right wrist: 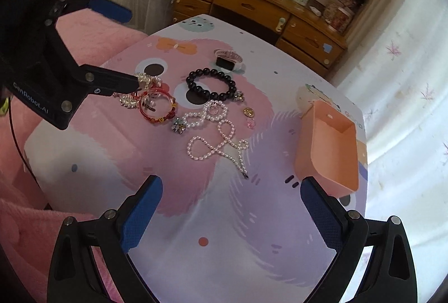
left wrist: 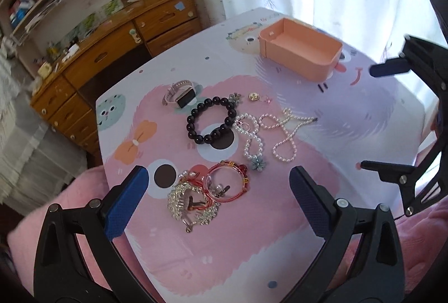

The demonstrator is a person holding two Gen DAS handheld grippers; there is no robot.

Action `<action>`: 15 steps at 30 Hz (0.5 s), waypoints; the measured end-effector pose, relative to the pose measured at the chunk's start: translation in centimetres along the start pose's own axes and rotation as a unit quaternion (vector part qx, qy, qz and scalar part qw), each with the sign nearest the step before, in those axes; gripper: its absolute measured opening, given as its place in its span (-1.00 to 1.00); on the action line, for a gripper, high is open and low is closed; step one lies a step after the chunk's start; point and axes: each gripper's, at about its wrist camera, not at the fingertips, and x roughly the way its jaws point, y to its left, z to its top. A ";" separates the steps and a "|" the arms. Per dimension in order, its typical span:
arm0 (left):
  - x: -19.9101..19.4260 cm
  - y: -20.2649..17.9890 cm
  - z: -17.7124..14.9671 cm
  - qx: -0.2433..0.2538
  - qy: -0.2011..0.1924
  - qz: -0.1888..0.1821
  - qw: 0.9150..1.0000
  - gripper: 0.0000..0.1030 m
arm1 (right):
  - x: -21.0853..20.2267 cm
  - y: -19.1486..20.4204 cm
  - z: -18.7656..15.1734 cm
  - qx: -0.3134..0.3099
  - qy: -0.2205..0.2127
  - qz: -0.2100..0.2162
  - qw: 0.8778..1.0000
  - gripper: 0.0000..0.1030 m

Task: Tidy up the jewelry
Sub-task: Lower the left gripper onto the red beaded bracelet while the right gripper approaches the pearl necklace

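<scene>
Jewelry lies loose mid-worktop (left wrist: pixel 350 118), the peach box (left wrist: pixel 301 50) empty at the far edge. Left hand-held gripper (left wrist: pixel 218 185) hangs wide over the red bangle (left wrist: pixel 226 181); right hand-held gripper (right wrist: pixel 231 200) wide too. I'd pinch only the bangle's rim, avoiding the tangled brooch (left wrist: pixel 193 203).

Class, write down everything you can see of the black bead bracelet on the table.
The black bead bracelet is a closed ring of round, glossy dark beads, looking like polished stone or glass. It lies flat on the patterned table, partly over a printed dark dot. A small dark flower charm sits at one end. The watch lies close by, apart; the white pearl bracelet lies right beside it. Neither gripper touches it.
</scene>
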 end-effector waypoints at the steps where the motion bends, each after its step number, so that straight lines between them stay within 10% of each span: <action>1: 0.7 -0.1 0.0 0.012 0.006 0.001 1.000 0.95 | 1.1 -0.1 0.0 -0.002 0.002 0.009 1.000 0.94; 15: 11.6 -2.0 -1.1 0.117 0.100 -0.027 0.988 0.75 | 13.2 -1.7 -0.8 0.044 0.020 0.069 0.996 0.93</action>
